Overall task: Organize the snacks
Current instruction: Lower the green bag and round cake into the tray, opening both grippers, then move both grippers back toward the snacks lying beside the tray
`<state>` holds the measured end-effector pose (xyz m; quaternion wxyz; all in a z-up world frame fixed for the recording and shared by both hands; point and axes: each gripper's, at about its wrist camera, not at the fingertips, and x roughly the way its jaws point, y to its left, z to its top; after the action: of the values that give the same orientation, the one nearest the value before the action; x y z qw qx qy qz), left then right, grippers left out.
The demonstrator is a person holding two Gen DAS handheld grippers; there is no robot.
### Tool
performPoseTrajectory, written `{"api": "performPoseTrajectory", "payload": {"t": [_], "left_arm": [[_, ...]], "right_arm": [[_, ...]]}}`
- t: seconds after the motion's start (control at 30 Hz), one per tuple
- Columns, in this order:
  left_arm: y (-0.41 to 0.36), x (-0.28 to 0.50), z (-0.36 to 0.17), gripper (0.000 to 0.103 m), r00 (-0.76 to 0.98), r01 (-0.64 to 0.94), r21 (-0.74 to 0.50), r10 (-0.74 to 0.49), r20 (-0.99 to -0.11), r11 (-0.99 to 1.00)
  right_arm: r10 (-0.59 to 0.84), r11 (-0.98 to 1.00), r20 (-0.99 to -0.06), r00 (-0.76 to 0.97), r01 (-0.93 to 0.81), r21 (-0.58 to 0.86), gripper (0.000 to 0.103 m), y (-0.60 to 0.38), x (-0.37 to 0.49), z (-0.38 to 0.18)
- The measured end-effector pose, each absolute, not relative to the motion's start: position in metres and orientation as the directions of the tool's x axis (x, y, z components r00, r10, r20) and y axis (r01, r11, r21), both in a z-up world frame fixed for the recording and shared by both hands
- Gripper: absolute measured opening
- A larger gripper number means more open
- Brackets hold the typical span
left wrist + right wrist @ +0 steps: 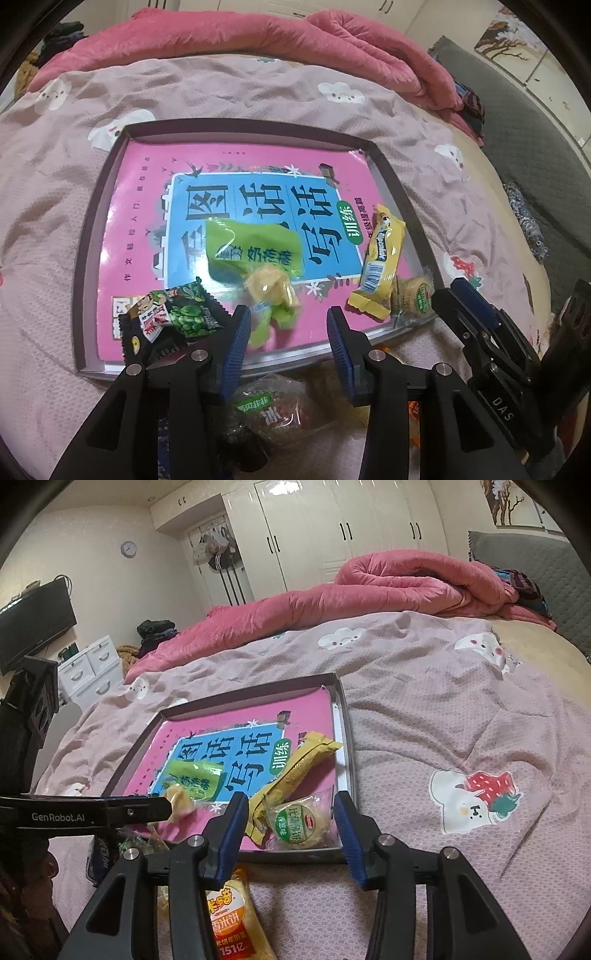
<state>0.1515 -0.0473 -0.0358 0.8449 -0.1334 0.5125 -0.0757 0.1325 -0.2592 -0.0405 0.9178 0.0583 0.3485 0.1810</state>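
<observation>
A shallow grey box (85,236) (345,716) with a pink book in its bottom lies on the bed. In it are a green snack pack (255,247) (195,779), a yellow wafer bar (380,258) (295,764), a round cookie pack (413,295) (299,823), a dark green-pea packet (173,317) and a blurred yellow-green candy (275,295). My left gripper (290,328) is open over the box's near edge, the candy just beyond its tips. My right gripper (290,819) is open, the cookie pack between its tips.
A clear rice snack pack (273,410) lies on the bed under the left gripper. An orange rice-cracker bag (229,912) lies under the right gripper. A pink quilt (388,579) is bunched at the far side. A grey headboard (535,565) stands at the right.
</observation>
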Motion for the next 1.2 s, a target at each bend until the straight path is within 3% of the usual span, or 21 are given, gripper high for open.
{"api": "performPoseTrajectory", "payload": {"t": [0.23,0.37,0.67,0.93,1.03,1.2], "left_arm": [[-0.041,0.146,-0.028,0.052,0.479,-0.012,-0.318,-0.274,-0.834,0.948],[-0.039,0.142,-0.022,0.062,0.489,-0.012,-0.32,-0.273,-0.828,0.947],[-0.028,0.131,-0.009,0.067,0.511,-0.037,-0.315,-0.253,-0.822,0.948],[-0.015,0.123,-0.003,0.068,0.517,-0.05,-0.323,-0.252,-0.818,0.945],[-0.011,0.12,-0.001,0.074,0.518,-0.047,-0.337,-0.265,-0.813,0.94],[-0.005,0.114,0.003,0.074,0.523,-0.05,-0.334,-0.261,-0.811,0.941]], "right_arm": [[0.375,0.927,-0.613,0.696,-0.292,0.235,0.053,-0.26,0.131,-0.038],[0.375,0.927,-0.608,0.7,-0.298,0.228,0.055,-0.259,0.128,-0.036],[0.375,0.926,-0.602,0.705,-0.308,0.216,0.057,-0.254,0.12,-0.03],[0.381,0.923,-0.598,0.705,-0.323,0.208,0.064,-0.248,0.113,-0.025],[0.381,0.923,-0.598,0.705,-0.324,0.206,0.067,-0.247,0.111,-0.023],[0.381,0.924,-0.59,0.712,-0.32,0.209,0.069,-0.247,0.106,-0.018]]}}
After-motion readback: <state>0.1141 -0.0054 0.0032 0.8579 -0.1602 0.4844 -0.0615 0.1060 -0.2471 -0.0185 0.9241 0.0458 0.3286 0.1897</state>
